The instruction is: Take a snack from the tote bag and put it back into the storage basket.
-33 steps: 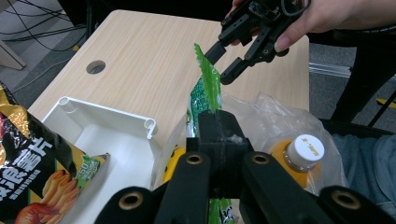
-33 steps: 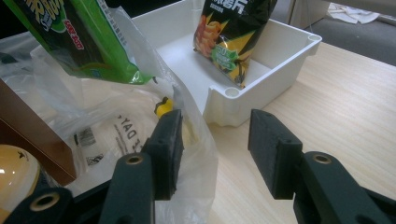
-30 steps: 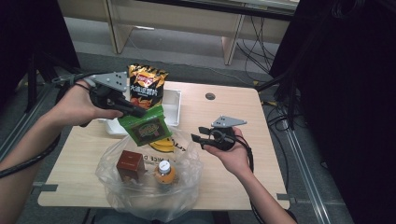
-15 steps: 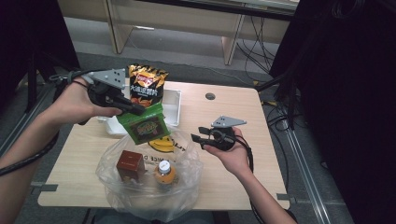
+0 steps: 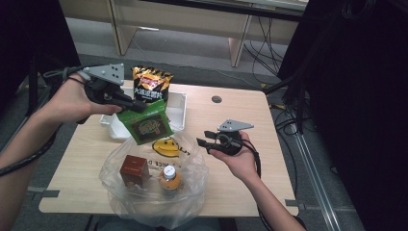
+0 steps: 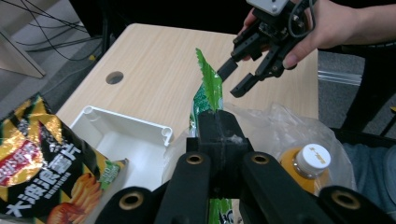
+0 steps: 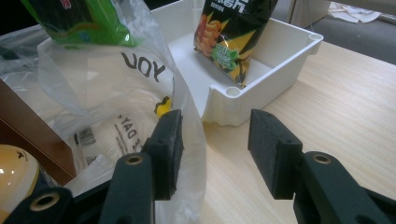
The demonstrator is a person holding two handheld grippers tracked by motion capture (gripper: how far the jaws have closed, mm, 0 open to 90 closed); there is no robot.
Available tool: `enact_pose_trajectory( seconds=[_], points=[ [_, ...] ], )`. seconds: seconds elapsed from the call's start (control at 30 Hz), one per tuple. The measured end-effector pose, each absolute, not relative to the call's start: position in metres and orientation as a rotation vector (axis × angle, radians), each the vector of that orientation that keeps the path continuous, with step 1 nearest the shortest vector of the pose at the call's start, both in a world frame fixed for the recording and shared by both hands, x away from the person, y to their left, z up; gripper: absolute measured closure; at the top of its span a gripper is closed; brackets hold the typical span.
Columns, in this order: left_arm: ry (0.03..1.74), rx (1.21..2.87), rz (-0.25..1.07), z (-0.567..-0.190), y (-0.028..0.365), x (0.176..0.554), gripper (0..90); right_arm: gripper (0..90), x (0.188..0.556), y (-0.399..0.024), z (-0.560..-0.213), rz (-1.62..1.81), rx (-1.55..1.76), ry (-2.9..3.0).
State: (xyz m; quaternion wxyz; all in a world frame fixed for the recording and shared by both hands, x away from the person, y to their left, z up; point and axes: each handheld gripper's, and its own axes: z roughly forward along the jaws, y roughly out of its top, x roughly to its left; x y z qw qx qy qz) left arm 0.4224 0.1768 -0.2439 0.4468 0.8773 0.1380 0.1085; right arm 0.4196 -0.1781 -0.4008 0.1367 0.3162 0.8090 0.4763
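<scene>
Barely shifted since a second ago: green packet hanging from left gripper, above clear plastic bag, in front of white tray; right gripper parked beside bag. From left gripper view: jaws clamped tight on packet's top edge. From right gripper view: right gripper half open, empty, bag film just by one pad.

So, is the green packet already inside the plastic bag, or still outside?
Outside. The left gripper is shut on the green packet and holds it above the plastic bag, beside the white tray.
</scene>
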Motion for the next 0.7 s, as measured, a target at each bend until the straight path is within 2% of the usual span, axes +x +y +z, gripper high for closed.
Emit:
enact_pose_trajectory(
  seconds=[0.7],
  points=[
    [0.363,2.127,0.344,-0.216,0.192,0.434,90.0,55.6,0.421,-0.179,-0.401,1.378,0.900,2.338]
  ],
)
